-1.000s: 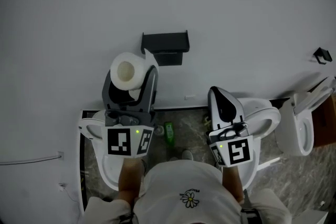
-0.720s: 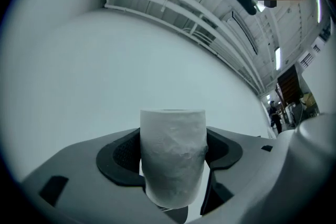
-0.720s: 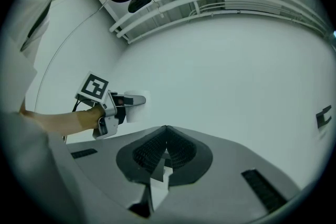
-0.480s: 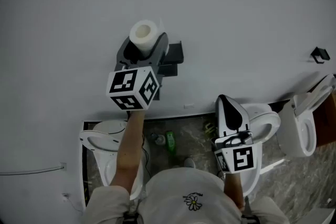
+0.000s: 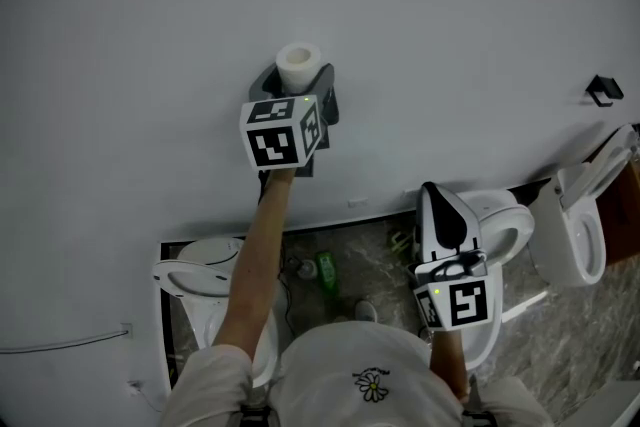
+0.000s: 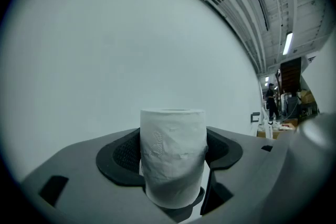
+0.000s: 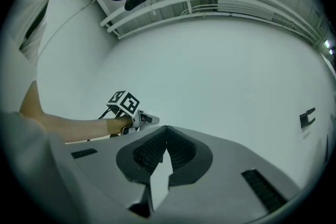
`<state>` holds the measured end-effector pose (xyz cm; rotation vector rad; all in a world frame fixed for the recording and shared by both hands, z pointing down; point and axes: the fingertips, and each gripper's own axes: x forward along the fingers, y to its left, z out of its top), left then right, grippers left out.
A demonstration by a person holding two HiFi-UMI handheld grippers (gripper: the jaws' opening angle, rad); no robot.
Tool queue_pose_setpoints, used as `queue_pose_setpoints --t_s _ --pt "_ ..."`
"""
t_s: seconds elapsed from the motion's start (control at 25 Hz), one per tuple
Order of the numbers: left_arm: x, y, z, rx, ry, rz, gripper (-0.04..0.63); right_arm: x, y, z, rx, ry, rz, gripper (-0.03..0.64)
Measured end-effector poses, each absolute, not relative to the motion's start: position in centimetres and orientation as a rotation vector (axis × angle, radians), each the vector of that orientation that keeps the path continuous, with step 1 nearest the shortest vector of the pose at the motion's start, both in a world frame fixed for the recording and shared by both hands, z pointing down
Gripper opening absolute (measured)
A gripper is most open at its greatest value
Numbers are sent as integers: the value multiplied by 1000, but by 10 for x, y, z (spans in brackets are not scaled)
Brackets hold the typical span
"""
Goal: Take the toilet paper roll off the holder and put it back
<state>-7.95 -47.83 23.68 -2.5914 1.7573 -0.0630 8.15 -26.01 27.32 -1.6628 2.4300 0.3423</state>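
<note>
The white toilet paper roll (image 5: pixel 297 63) stands on end between the jaws of my left gripper (image 5: pixel 298 77), which I hold up close against the white wall. In the left gripper view the roll (image 6: pixel 172 157) fills the gap between the two dark pads, and the left gripper (image 6: pixel 173 176) is shut on it. The black wall holder is hidden behind this gripper and its marker cube. My right gripper (image 5: pixel 434 190) hangs low at the right, away from the wall. Its tips meet in the right gripper view (image 7: pixel 165 131) with nothing between them.
Below the wall, a white toilet (image 5: pixel 200 280) stands at left, another toilet (image 5: pixel 505 225) under the right gripper, and a third (image 5: pixel 575 230) further right. A green bottle (image 5: pixel 325 268) lies on the marbled floor. A small black hook (image 5: pixel 603 90) is on the wall.
My left gripper has risen with the roll from low over the left toilet up to the wall, covering the black holder. The right gripper has hardly moved.
</note>
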Motion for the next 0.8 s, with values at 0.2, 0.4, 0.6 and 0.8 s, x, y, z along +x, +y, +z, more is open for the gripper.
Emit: queue_pose_setpoints --t_s 0.2,0.4,0.6,0.8 --pt "-79 -494 262 -2609 1803 -173 339 85 -261 280 -1683 2432 325 9" --pt "-77 -500 281 -2607 1810 -259 339 88 -262 284 -1713 2435 312 9" --pt "-73 -502 287 -2604 1790 -296 339 88 -263 286 -1722 2441 303 9" --pt "-67 -504 292 -2567 1762 -396 341 84 -263 287 -1714 2455 302 9"
